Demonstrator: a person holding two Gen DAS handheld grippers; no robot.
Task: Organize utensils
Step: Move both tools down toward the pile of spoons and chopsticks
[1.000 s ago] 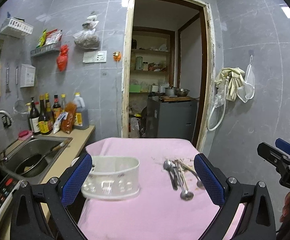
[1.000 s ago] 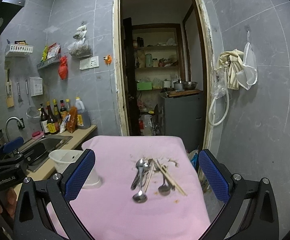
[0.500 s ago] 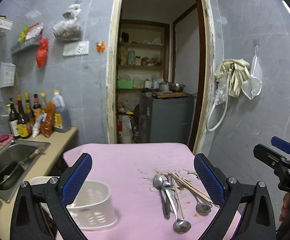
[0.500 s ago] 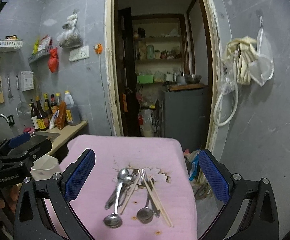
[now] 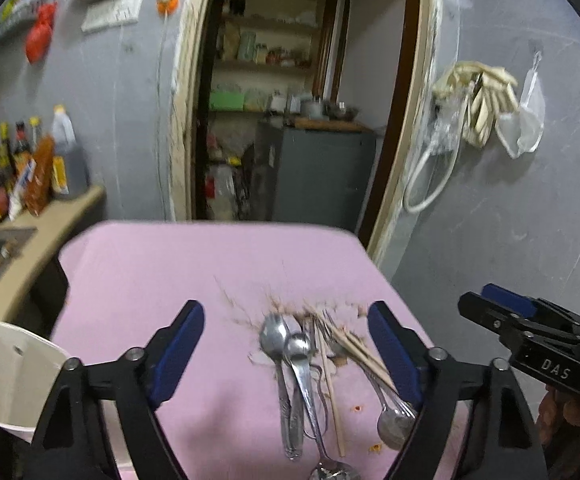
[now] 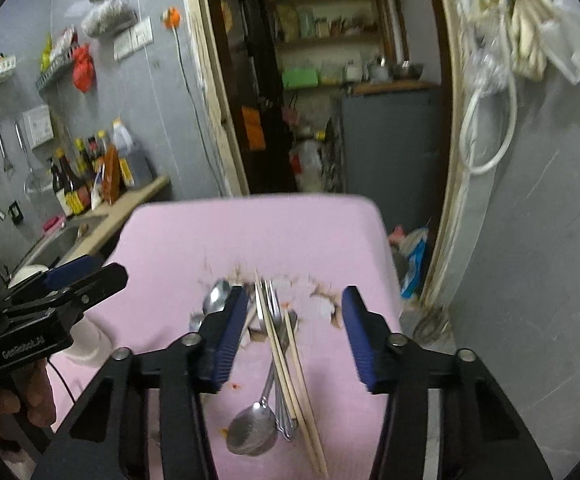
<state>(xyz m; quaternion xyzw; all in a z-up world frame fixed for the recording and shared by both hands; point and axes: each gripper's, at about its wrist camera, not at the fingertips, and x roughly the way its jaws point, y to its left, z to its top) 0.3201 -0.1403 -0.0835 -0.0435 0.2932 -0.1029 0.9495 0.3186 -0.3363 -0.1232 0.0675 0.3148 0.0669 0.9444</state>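
Left gripper [image 5: 286, 348]: jaws closing, still wide apart, blue pads clear of everything; it hovers low in its frame over the pink table cover [image 5: 162, 272], and nothing is held. Between its fingers, at centre bottom of the left wrist view, lie two metal spoons [image 5: 290, 364] side by side, handles running toward the lower edge, with wooden chopsticks [image 5: 354, 350] slanting just to their right. Right gripper [image 6: 294, 332]: jaws closing, narrower than the left, pads not pressing on anything. In the right wrist view the chopsticks [image 6: 290, 364], a fork [image 6: 272, 300] and a ladle-type spoon [image 6: 252, 428] lie between its fingers on the cloth; the left blue pad overlaps a further spoon [image 6: 216, 296] in the picture, contact not determinable. Brown stains and crumbs mark the cloth around the pile. A white utensil holder [image 5: 6, 376] stands at the lower left of the left wrist view, well apart from the utensils. Each gripper appears at the edge of the other's frame, hand-held. Beyond: counter with sauce bottles [image 6: 86, 176] at left, open doorway [image 5: 290, 100] at top centre, hose and gloves hung on the wall at upper right.
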